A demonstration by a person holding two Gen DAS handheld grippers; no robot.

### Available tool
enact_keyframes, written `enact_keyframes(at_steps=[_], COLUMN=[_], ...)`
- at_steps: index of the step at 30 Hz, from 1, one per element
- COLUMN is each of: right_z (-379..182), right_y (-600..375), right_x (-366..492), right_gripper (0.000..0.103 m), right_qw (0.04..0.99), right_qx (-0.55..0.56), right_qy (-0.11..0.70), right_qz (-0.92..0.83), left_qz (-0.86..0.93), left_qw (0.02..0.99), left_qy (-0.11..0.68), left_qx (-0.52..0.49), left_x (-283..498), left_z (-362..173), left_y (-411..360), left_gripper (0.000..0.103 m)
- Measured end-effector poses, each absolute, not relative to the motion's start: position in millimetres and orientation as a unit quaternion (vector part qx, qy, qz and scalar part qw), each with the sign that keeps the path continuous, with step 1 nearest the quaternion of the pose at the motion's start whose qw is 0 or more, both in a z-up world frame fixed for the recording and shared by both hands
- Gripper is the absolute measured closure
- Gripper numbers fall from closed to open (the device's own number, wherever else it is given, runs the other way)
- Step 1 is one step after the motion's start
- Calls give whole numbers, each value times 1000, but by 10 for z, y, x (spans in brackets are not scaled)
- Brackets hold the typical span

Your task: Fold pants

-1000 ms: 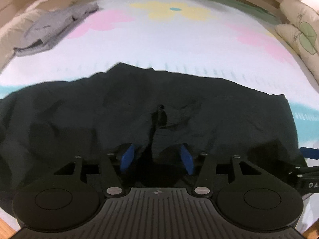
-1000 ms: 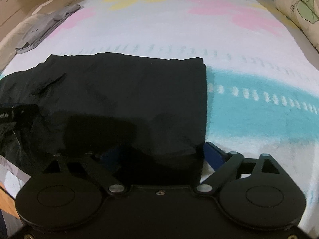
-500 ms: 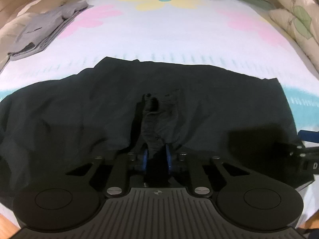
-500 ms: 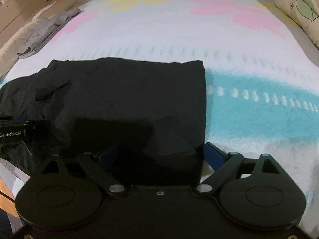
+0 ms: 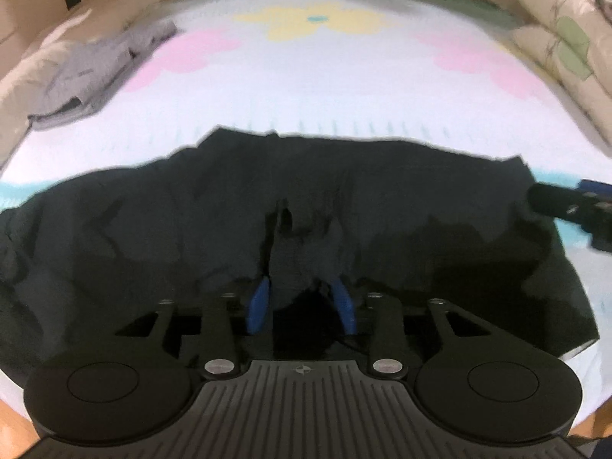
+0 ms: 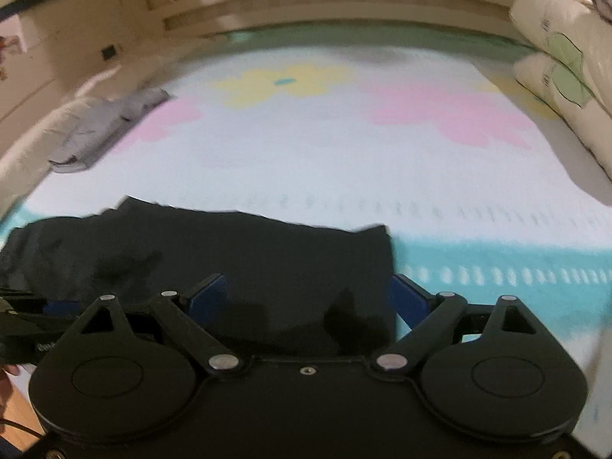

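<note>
Black pants (image 5: 382,206) lie spread on the bed (image 5: 325,88), directly under both tongs. They look soft, light and limp, so they'll sag and bunch. Your left tongs (image 5: 300,302) are opening, a raised fabric ridge between them. Your right tongs (image 6: 306,294) gape wide over the cloth edge, gripping nothing. Pinch the edges or waistband.

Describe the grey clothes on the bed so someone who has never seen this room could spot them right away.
Start with the big bed cover printed with yellow and pink flowers. Go to its far left edge, beside the pink flower: the grey clothes lie there in a loose pile. They are pale grey, unlike the black pants spread across the near side.
</note>
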State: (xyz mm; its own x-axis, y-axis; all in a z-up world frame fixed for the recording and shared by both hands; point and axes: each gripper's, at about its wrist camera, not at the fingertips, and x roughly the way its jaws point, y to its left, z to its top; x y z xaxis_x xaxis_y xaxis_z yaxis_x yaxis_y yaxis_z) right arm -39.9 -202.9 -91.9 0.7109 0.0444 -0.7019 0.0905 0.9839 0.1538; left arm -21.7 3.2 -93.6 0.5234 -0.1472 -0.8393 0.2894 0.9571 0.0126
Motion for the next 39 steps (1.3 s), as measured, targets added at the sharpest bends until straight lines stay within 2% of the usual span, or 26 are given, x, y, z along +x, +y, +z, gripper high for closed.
enact_keyframes(at_steps=[10,12,13,25,29,39], right_z=[-969,-1009,-1026,-1325,-1454,-1520], right_y=[-1417,-1314,-1264,-701,-560,-409], right_x=[-178,-132,-112,160,188,231], right_gripper=[9,6,6,5,0,0], right_qw=[922,919,918,899,888,869], right_qx=[46,51,51,12,-8,-41], right_qy=[375,380,382,424,447,474], right_qz=[84,93,96,109,113,135], left_qz=[-39,-19,-11,97,105,109], left_qw=[907,908,908,896,895,880], left_qy=[417,418,420,425,423,445], left_qx=[36,12,-1,-80,-95,-125], left_x=[-143,-98,-75,-47,-88,-141], left_z=[-705,-687,-686,-786,-862,-1095], left_y=[702,911,1031,2144,2435,2703], left_gripper=[52,39,37,37,37,35])
